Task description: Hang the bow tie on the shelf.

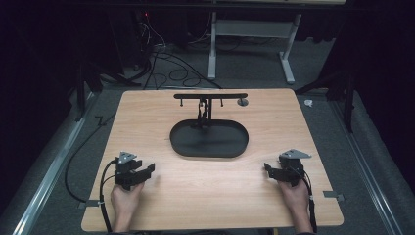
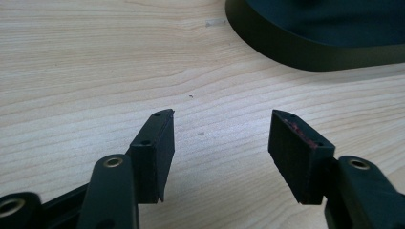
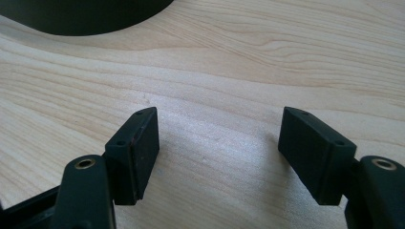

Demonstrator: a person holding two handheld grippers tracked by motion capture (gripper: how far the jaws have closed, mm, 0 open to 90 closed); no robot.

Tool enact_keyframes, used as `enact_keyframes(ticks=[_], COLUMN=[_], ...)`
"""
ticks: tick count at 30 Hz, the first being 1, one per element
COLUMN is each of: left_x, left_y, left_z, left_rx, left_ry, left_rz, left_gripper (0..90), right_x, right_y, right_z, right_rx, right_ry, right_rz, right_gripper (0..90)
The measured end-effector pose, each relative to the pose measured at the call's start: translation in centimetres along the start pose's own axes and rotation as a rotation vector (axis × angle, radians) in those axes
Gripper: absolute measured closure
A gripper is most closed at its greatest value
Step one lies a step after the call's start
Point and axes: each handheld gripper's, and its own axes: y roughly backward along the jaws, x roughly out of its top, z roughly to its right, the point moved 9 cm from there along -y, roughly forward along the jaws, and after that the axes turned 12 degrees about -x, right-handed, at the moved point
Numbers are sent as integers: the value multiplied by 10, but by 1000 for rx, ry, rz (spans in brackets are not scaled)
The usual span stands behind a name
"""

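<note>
High view: a light wooden table (image 1: 215, 196) carries a black oval metal tray (image 1: 209, 139) with a thin black T-shaped rack (image 1: 210, 96) standing up from its far side.
Tray place: in the middle of the table, a bit nearer the far edge, between the two grippers and well apart from both.
Tray look: dark, smooth, with a low wall all around; its floor looks bare. The rack has a long bar on top with small pegs hanging down.
Left gripper (image 1: 145, 171): near the front left corner, jaws wide apart, nothing between them. In the left gripper view its black pads (image 2: 154, 157) sit low over bare wood, with the tray wall (image 2: 305, 52) ahead.
Right gripper (image 1: 270, 170): near the front right corner, jaws wide apart, holding nothing; pads (image 3: 135, 155) over bare wood.
Risk: I think a jaw could bump the low wall and push the tray away, since it looks light and slippery.
Risk two: a hand reaching far could knock the tall thin rack and tip it.
</note>
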Motion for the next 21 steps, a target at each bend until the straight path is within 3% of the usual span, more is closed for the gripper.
enact_keyframes(ticks=[6, 11, 15, 21], left_x=[-3, -9, -10, -11], left_y=[-12, -24, -26, -26], left_z=[0, 0, 0, 1], left_rx=[33, 79, 101, 107], left_ry=[-28, -83, -93, -90], left_rz=[-29, -71, -25, -24], left_gripper=[423, 405, 386, 377], right_x=[0, 0, 0, 0], right_y=[0, 0, 0, 0], right_z=[0, 0, 0, 0], right_rx=[0, 0, 0, -1], right_ry=[1, 0, 0, -1], right_rz=[0, 0, 0, 0], right_gripper=[315, 315, 315, 316])
